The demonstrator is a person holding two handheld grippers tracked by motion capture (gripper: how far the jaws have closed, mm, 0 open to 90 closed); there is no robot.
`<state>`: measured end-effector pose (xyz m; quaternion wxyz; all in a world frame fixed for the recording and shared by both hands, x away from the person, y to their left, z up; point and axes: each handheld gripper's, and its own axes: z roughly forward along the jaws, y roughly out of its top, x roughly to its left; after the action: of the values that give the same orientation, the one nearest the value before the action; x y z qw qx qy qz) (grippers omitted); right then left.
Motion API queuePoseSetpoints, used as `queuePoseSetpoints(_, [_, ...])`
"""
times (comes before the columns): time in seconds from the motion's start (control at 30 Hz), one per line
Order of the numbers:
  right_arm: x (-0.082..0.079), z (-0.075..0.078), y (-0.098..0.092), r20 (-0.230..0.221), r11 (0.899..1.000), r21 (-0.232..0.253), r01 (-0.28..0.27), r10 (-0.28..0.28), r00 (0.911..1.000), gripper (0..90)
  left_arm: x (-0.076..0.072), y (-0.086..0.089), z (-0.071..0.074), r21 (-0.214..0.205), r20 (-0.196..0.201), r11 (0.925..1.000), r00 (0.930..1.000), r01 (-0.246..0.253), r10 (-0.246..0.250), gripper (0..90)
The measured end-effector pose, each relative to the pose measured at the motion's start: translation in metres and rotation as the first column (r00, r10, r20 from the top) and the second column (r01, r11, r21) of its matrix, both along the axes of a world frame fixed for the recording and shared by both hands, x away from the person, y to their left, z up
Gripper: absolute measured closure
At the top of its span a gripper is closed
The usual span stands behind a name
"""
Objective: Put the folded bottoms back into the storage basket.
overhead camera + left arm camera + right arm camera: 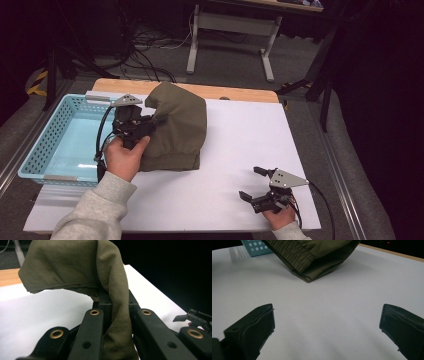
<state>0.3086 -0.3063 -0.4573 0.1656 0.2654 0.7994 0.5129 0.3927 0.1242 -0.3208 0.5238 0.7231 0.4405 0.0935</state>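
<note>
An olive-green folded garment (177, 130) lies on the white table (240, 145), its far end lifted into a hump. My left gripper (159, 120) is shut on a fold of that garment (117, 315), which runs between its jaws and drapes over them. At the front right, my right gripper (252, 182) rests low over the table, open, with nothing between its jaws. In the right gripper view the garment's ribbed hem (302, 257) lies ahead of that gripper (327, 325).
A light-blue perforated basket (47, 145) stands at the table's left edge, beside the left hand. A wooden strip (200, 91) borders the far edge. Beyond are a table frame (230, 30) and floor cables.
</note>
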Motion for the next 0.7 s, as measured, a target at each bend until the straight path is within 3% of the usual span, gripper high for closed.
queuePoseSetpoints(0.7, [0.0, 0.0, 0.0, -0.001, 1.0, -0.003, 0.004, -0.004, 1.0, 0.5, -0.009, 0.035, 0.02, -0.009, 0.037, 0.9983, 0.9976, -0.058, 0.058, 82.0])
